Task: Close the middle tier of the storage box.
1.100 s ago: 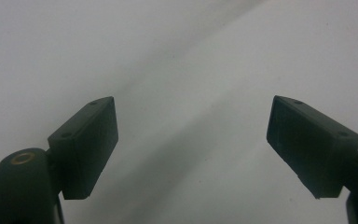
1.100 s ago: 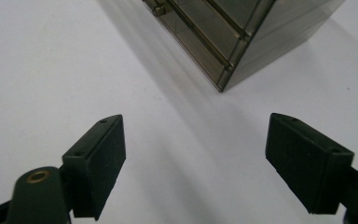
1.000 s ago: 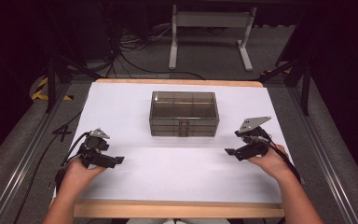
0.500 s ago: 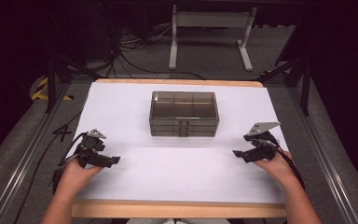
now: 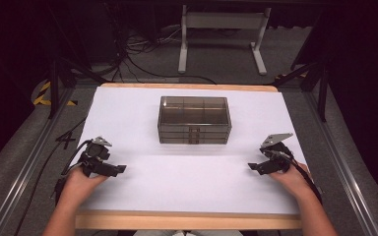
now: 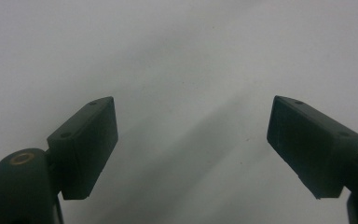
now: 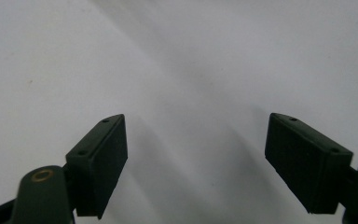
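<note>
The left gripper [image 5: 120,168] and right gripper [image 5: 252,166] both stood with jaws spread wide, holding nothing, low over the white table cover [image 5: 192,177]. The smoky drawer box [image 5: 194,120] sat ahead of and between them, well apart; its drawers looked closed, perhaps.

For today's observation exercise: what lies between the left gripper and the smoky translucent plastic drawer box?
Only bare white table covering separates the left gripper from the drawer box, as the high view shows.
</note>
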The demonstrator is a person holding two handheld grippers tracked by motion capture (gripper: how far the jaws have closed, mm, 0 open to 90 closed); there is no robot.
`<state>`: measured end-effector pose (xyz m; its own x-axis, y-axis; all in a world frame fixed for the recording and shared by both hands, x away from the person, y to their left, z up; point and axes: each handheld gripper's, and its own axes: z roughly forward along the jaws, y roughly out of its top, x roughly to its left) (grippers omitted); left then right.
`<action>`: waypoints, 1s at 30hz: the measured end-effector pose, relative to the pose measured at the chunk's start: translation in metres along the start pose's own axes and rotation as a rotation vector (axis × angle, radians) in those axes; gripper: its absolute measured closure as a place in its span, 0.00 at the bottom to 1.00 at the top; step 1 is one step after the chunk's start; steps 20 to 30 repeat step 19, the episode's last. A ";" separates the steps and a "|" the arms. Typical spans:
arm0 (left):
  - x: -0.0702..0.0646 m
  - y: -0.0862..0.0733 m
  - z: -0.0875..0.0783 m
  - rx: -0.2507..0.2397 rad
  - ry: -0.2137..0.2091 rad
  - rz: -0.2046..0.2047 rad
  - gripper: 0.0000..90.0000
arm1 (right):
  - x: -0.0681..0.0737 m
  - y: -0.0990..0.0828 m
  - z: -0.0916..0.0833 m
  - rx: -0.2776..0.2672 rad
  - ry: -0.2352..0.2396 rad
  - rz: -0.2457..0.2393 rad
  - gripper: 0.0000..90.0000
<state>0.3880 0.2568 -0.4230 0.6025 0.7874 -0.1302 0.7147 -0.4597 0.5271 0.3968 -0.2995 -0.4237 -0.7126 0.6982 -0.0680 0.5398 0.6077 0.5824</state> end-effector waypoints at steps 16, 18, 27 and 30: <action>-0.002 0.001 0.006 0.040 -0.006 0.008 0.18 | -0.002 0.000 0.003 0.067 0.015 0.033 0.23; -0.002 0.001 0.006 0.038 -0.002 0.009 0.18 | -0.001 0.000 0.002 0.047 0.018 0.035 0.23; -0.002 0.001 0.007 0.038 -0.003 0.009 0.18 | -0.001 0.001 0.001 0.034 0.016 0.037 0.23; -0.002 0.001 0.007 0.038 -0.003 0.009 0.18 | -0.001 0.001 0.001 0.034 0.016 0.037 0.23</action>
